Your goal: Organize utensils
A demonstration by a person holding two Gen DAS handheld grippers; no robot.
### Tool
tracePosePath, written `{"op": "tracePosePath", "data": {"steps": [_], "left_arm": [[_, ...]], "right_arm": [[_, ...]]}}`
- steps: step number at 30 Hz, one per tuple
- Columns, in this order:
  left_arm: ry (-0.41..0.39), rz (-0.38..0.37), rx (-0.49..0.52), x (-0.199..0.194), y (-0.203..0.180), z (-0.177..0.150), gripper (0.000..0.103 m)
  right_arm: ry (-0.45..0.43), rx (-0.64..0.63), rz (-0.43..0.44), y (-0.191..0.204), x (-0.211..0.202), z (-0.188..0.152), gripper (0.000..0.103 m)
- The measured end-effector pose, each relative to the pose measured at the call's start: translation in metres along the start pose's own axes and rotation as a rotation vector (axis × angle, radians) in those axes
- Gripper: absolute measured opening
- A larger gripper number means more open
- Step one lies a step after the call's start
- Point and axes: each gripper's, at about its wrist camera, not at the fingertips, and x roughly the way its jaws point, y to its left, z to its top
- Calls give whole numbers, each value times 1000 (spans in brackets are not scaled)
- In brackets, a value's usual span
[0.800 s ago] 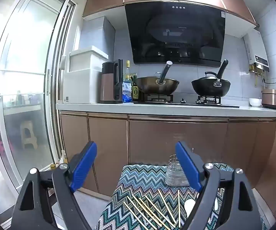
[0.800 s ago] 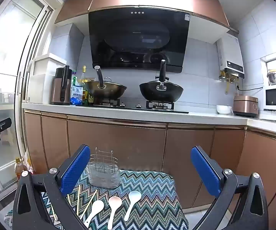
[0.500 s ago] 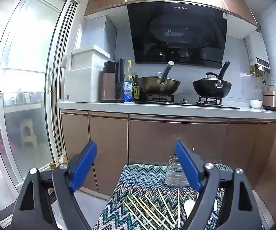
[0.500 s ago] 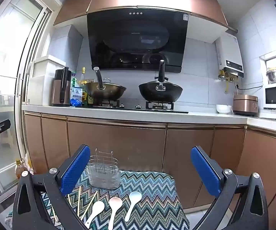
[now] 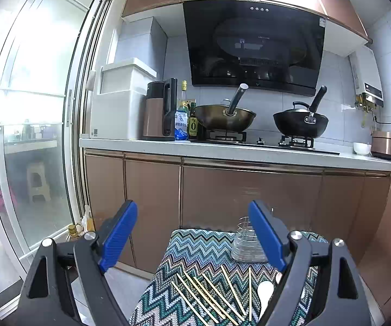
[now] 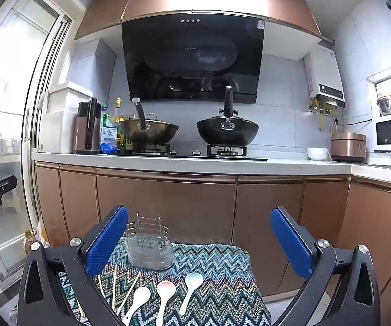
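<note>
A small table under a zigzag-patterned cloth (image 5: 195,255) (image 6: 222,271) stands before the kitchen cabinets. Several wooden chopsticks (image 5: 209,293) (image 6: 114,285) lie on its near left part. Three white spoons (image 6: 165,293) lie side by side at its near middle; one spoon (image 5: 264,293) shows in the left wrist view. A wire utensil holder (image 6: 148,247) (image 5: 245,244) stands upright at the cloth's far side. My left gripper (image 5: 192,233) hangs above the chopsticks, open and holding nothing. My right gripper (image 6: 198,241) hangs above the spoons, open wide and holding nothing.
Brown cabinets (image 6: 168,206) and a white counter (image 6: 195,165) run behind the table, with two woks (image 6: 228,130), a kettle (image 6: 87,127) and bottles. A glass sliding door (image 5: 32,135) is at the left. Bottles (image 5: 78,225) stand on the floor by the door.
Both views have shifted very slightly; the table's objects and both grippers' openings look unchanged.
</note>
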Motion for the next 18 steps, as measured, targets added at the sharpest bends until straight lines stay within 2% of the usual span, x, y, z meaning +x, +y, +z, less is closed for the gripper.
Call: {"op": "tracePosePath", "data": {"steps": [11, 18], "left_arm": [[-1, 2, -28, 0, 3, 2, 83], [-7, 0, -11, -1, 0, 1, 83]], "right_arm": [[-1, 14, 19, -3, 0, -3, 103], [4, 21, 24, -4, 1, -4, 103]]}}
